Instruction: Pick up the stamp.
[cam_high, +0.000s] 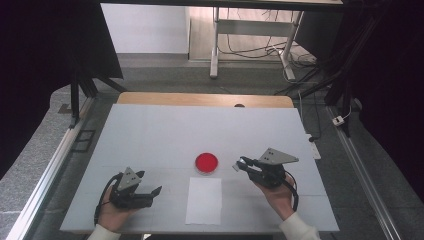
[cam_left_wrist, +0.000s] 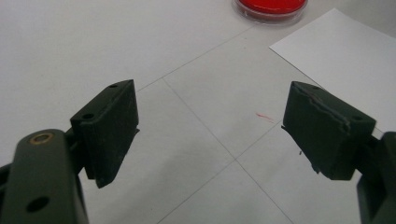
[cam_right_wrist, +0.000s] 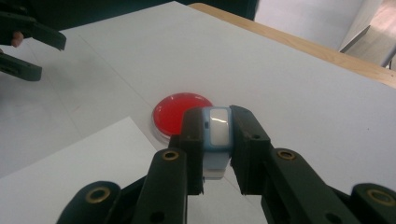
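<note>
White sheeting covers the table (cam_high: 150, 130), with a red-filled dish (cam_high: 206, 163) near its middle and a sheet of paper (cam_high: 204, 200) just in front of it; the right gripper (cam_right_wrist: 217, 140) is clamped on a small pale-blue block (cam_right_wrist: 217, 133) held just beside and above the dish, while the left gripper (cam_left_wrist: 210, 126) rests with jaws wide and empty, well apart. Judged from this pose, the block should be kept level and lowered slowly over the dish. Its lower end is hidden between the jaws, and what it is cannot be made out.
</note>
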